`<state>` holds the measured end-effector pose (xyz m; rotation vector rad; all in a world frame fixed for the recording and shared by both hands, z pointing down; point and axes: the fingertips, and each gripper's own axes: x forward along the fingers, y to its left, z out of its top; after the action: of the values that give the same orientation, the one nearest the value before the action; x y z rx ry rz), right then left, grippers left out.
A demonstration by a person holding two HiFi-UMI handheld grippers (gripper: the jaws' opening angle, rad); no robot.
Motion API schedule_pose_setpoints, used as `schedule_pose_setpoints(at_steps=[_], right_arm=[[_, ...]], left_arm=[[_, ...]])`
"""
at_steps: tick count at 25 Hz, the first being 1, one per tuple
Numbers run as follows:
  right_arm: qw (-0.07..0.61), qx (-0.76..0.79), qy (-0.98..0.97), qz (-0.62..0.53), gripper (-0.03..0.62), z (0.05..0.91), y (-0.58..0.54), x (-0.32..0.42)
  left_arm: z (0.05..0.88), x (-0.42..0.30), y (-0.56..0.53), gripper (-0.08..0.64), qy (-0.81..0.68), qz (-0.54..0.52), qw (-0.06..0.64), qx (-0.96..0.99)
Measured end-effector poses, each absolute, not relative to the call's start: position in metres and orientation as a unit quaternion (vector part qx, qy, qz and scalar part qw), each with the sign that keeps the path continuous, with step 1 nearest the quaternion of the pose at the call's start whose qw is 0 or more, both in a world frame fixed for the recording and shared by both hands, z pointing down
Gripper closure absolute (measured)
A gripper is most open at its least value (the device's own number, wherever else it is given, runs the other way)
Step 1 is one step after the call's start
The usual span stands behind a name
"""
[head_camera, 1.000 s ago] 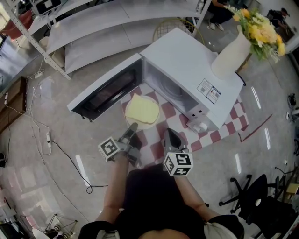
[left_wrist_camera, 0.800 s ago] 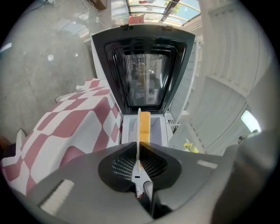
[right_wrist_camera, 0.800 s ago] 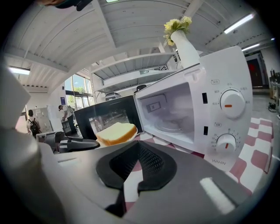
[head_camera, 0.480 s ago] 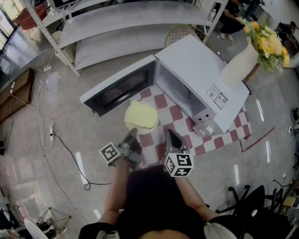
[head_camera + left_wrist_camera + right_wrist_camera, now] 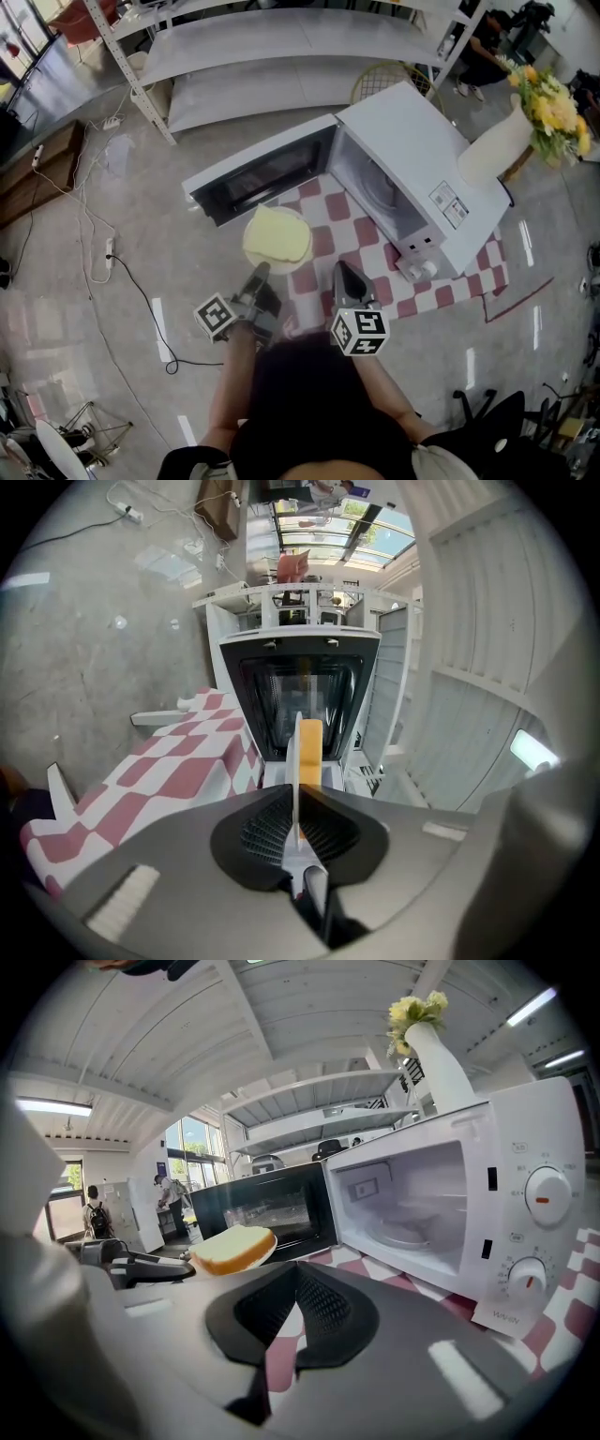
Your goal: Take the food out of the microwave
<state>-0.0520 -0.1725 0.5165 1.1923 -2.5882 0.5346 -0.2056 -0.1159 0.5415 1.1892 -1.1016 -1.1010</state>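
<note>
A white plate (image 5: 302,255) carrying a slice of yellow bread (image 5: 277,234) hangs in the air over the red-checked cloth (image 5: 380,248), in front of the open white microwave (image 5: 422,178). My left gripper (image 5: 261,273) is shut on the plate's near rim. In the left gripper view the plate (image 5: 296,761) stands edge-on between the jaws of the left gripper (image 5: 297,797), with the bread (image 5: 310,752) beside it. My right gripper (image 5: 340,270) is shut and empty, to the right of the plate. From the right gripper (image 5: 297,1268) the bread (image 5: 232,1248) shows to the left and the empty oven cavity (image 5: 412,1208) ahead.
The microwave door (image 5: 262,178) swings out to the left, behind the plate. A white vase of yellow flowers (image 5: 502,145) stands on top of the microwave. White shelving (image 5: 281,56) lines the back. A cable (image 5: 141,300) trails on the floor at left.
The plate with the bread has drawn away from the microwave's mouth, toward me and the left. Both grippers pulled back with it; the left stays shut on the rim.
</note>
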Motion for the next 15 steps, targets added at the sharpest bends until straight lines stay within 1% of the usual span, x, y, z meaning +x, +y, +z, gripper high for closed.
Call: schedule_pose_setpoints(at_steps=[8,15], right_arm=[[0.125,0.392,-0.897,0.162,0.592,0.506,-0.169,-0.061],[0.116,0.384,-0.904,0.146,0.592,0.491,-0.170,-0.064]], left_arm=[[0.526,-0.230,-0.090,0.531,-0.498,-0.511,0.520,0.470],[0.509,-0.242,-0.077,0.532,-0.520,-0.537,0.486,0.452]])
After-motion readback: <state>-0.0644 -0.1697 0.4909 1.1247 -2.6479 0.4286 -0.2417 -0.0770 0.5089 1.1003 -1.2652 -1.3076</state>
